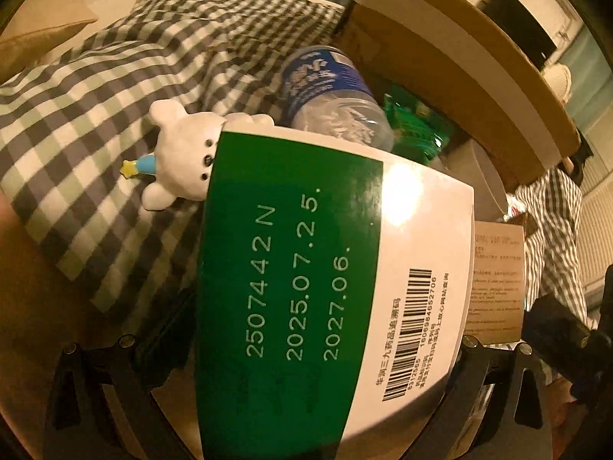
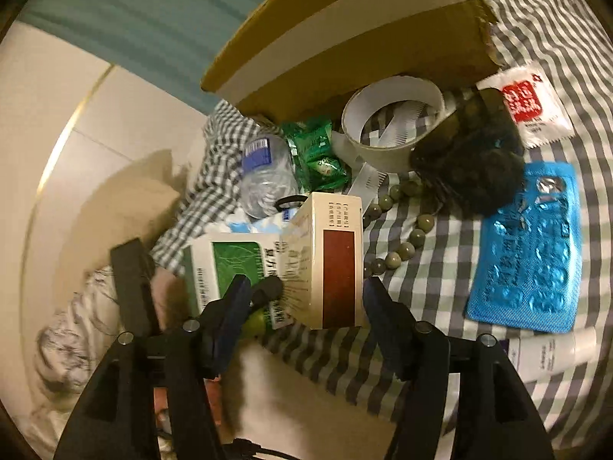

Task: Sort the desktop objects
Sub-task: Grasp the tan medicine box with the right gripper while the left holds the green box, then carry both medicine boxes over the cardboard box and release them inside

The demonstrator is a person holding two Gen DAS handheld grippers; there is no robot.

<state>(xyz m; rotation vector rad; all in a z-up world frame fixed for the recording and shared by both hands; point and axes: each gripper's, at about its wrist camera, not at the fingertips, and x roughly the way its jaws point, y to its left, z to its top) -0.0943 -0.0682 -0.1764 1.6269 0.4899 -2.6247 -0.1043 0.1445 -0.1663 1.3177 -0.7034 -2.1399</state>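
Observation:
My left gripper is shut on a green and white medicine box, which fills the left wrist view. That box also shows in the right wrist view, held by the other gripper's black fingers. My right gripper is open, its fingers on either side of a cream box with a dark red panel that stands on the checked cloth. Whether the fingers touch the cream box I cannot tell. A white plush bear lies on the cloth behind the green box.
A plastic water bottle, green candy packets, a tape roll, a dark fuzzy object, a bead bracelet, a blue blister pack, a red and white sachet, a white tube and a cardboard box crowd the cloth.

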